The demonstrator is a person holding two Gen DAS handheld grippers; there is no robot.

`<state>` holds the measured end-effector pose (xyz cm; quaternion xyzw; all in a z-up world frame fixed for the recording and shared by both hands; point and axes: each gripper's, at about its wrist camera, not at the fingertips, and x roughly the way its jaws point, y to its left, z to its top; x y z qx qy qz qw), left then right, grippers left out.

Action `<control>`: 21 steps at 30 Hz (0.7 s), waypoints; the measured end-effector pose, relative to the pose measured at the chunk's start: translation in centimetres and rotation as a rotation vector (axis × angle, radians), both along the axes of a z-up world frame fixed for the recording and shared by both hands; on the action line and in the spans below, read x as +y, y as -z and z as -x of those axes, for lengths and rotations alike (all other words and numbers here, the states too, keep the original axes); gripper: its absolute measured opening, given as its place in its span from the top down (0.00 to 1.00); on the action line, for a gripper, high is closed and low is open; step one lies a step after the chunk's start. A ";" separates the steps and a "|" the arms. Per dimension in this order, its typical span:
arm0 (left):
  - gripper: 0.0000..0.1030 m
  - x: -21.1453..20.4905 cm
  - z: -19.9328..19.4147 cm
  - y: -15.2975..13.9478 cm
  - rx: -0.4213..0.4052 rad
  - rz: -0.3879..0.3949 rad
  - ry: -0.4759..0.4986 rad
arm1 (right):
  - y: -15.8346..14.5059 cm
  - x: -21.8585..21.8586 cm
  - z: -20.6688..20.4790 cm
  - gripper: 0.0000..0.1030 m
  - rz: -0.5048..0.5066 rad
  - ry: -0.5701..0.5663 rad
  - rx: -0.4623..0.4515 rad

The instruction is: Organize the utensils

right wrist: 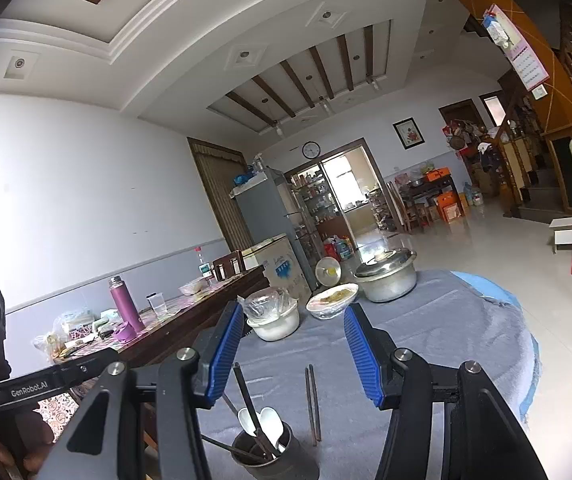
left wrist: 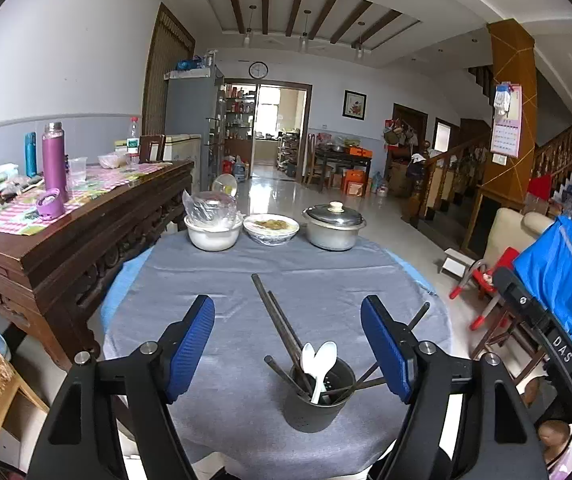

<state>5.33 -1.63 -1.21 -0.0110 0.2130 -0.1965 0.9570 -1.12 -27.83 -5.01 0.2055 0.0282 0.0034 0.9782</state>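
Both of my grippers are released and hold nothing: the left gripper [left wrist: 288, 348] stands wide with only tablecloth between its blue pads, and the right gripper [right wrist: 294, 354] is parted too, pointing out across the table. Just below and ahead of my left fingertips stands the dark utensil holder [left wrist: 320, 396], already carrying two white spoons [left wrist: 318, 360] and several dark chopsticks that lean out at loose angles. One pair of chopsticks [right wrist: 312, 408] lies flat on the cloth just right of the holder, under my right fingers as that camera sees it. I judge the sorting nearly done, with that loose pair as the step in hand (I cannot tell from the left view whether it touches the holder's rim). The next move calls for my right fingers to tip down, close across both thin sticks together, lift them and stand them in the holder without nudging it over. The grey tablecloth [left wrist: 326, 272] is soft and slightly creased, so thin sticks may be awkward to pinch off it. Beyond my fingertips sit a white bowl [left wrist: 213, 236], a covered dish [left wrist: 272, 229] and a lidded metal pot [left wrist: 334, 226]; off my left side runs a cluttered wooden sideboard [left wrist: 86, 232].
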 end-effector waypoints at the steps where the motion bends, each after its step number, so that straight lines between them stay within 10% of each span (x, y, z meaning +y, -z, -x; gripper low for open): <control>1: 0.25 0.0 0.1 0.0 -0.003 -0.006 -0.003 | 0.0 0.0 0.1 0.45 0.001 0.001 0.001; 21: 0.22 0.3 2.1 -0.1 -0.027 -0.101 -0.037 | -0.1 1.1 2.5 0.45 0.042 -0.013 0.054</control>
